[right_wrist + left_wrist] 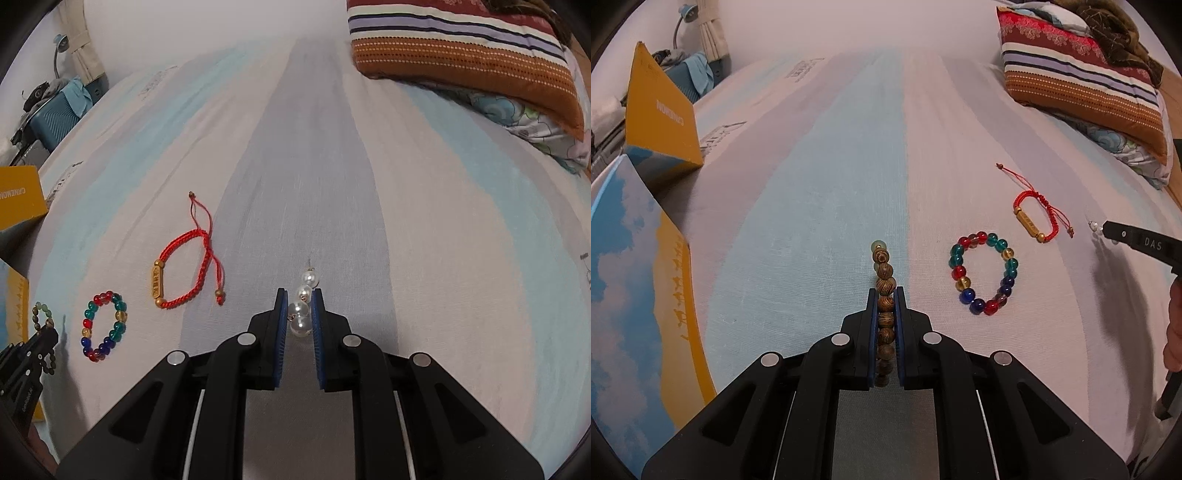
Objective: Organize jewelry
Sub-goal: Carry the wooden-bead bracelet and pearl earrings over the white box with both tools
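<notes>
Low in the frame centre, the left gripper (885, 295) is clamped on the wooden bracelet (884, 288); the right gripper (299, 299) pinches the pearls (302, 310). Glass bracelet (983, 272) and red cord (1039, 214) lie on the sheet (849, 166).

The black right gripper (1108, 227), reaching in at the edge of the left wrist view, is showing the white letters "DAS" on its finger. The upright yellow cardboard box panel (661, 114) is carrying white lettering that appears reversed and cannot be read surely there; in the right wrist view the same panel is showing "CINEMON", cut off at the frame edge. The black left gripper (50, 334) is bearing small white print along its body, too small to read.
</notes>
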